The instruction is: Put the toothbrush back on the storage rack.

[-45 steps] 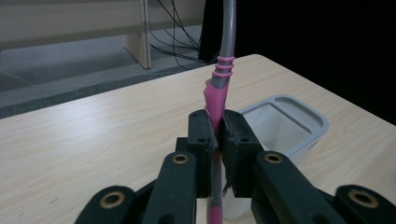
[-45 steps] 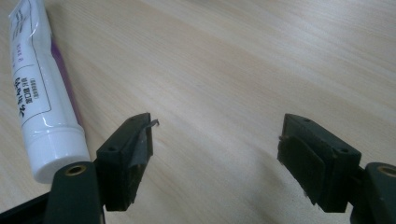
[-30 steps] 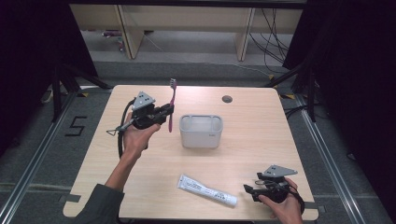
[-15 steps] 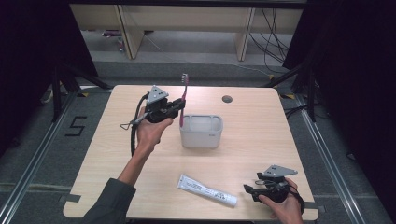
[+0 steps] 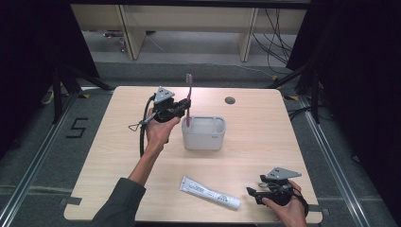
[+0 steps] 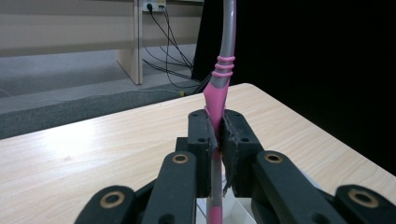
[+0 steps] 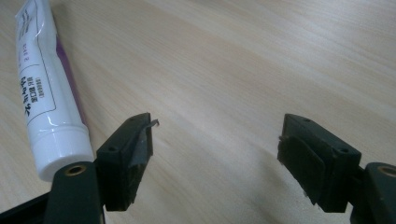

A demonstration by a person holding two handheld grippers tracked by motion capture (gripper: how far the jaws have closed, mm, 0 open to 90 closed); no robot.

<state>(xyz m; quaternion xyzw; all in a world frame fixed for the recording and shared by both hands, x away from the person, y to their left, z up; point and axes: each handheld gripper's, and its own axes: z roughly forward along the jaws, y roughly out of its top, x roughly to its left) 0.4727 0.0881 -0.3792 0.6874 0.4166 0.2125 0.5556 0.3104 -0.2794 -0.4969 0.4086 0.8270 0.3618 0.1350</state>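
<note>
A pink and grey toothbrush [image 5: 188, 97] stands upright, bristles up, in my left gripper [image 5: 185, 109], which is shut on its handle. Its lower end hangs over the left end of the white rectangular holder [image 5: 204, 134] at the table's middle. In the left gripper view the pads clamp the pink handle [image 6: 216, 100], and the white holder [image 6: 233, 207] shows just below. A white toothpaste tube [image 5: 209, 193] lies near the front edge. My right gripper [image 5: 251, 193] rests open on the table just right of it; in the right gripper view the tube [image 7: 44, 88] lies left of the open jaws.
The light wooden table [image 5: 265, 127] has a small dark round hole [image 5: 230, 100] near its far edge. Black frame legs and cables stand on the floor beyond the table. Bare tabletop lies to the right of the holder.
My left hand has carried the toothbrush to the right, from left of the holder to above the holder's left end. The right gripper has stayed where it was.
</note>
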